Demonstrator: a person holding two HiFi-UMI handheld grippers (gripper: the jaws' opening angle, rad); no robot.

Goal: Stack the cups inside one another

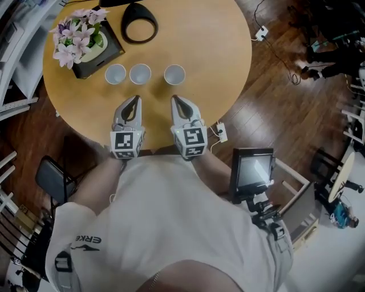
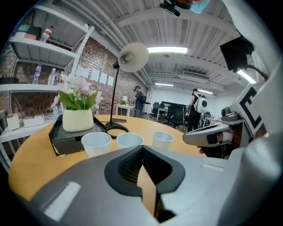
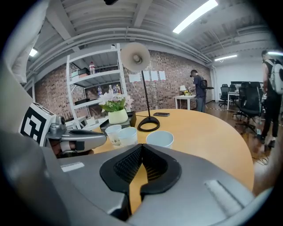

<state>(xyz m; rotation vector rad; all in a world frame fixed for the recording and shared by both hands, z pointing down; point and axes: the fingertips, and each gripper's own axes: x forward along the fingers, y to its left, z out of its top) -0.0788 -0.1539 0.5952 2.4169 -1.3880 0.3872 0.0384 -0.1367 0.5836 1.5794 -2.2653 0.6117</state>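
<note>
Bright, even indoor light. In both gripper views the ceiling tube lights (image 2: 172,50) burn out to white glare. The wide lens bends the shelves (image 3: 95,79) near the frame edges and leaves black corners. The head view's wooden table (image 1: 217,51) is evenly lit, its shadows soft.

The round table (image 1: 217,51) is topped with smooth, pale wood of a satin finish. The three cups (image 1: 140,73) are made of matt white paper, seemingly. The floor (image 1: 268,108) is laid in dark, glossy wood.

On my table (image 1: 217,45), left cup (image 1: 115,73), middle cup (image 1: 140,73) and right cup (image 1: 174,74) form a row; potted flowers (image 1: 80,37) far left, lamp base (image 1: 138,10) behind.
</note>
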